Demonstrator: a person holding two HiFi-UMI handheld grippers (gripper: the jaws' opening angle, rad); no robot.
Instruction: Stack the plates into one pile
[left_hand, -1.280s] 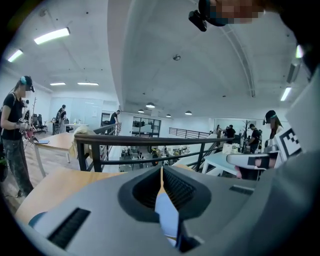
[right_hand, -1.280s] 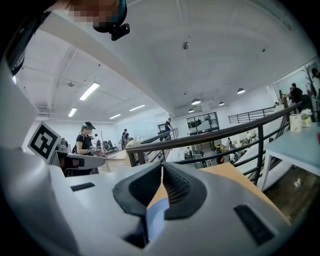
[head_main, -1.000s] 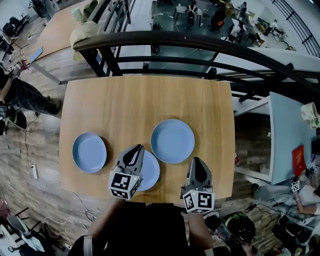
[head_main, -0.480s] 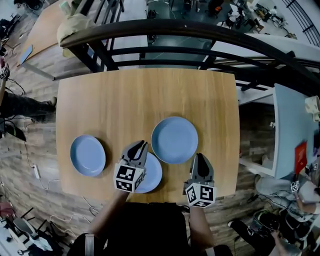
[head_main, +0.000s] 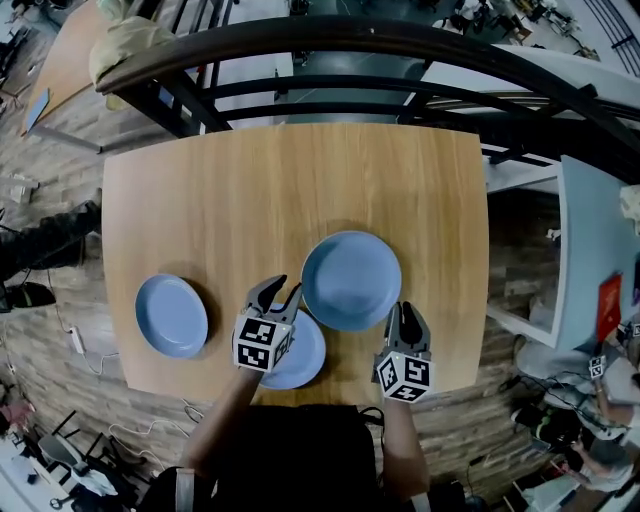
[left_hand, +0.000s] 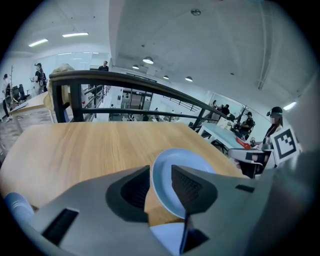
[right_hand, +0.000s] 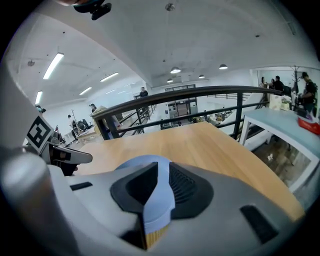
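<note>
Three blue plates lie on the wooden table (head_main: 250, 190): a small one at the left (head_main: 172, 316), a small one at the near edge (head_main: 300, 352), and a larger one (head_main: 351, 280) just beyond it. My left gripper (head_main: 280, 291) hovers over the near plate's far-left rim. Its jaws are opening and nothing is between them. Through their gap in the left gripper view (left_hand: 161, 172) I see the larger plate (left_hand: 175, 165). My right gripper (head_main: 404, 310) points at the larger plate's near-right rim, jaws slightly apart (right_hand: 159, 172), with that plate (right_hand: 150, 165) showing through the gap.
A dark metal railing (head_main: 330, 40) runs behind the table's far edge. A pale blue table (head_main: 590, 250) stands to the right across a gap. The person's dark sleeves reach in from the near edge. The far half of the wooden table is bare wood.
The left gripper's jaws have spread apart from a closed point. The right gripper has edged closer to the larger plate. The plates have not moved.
</note>
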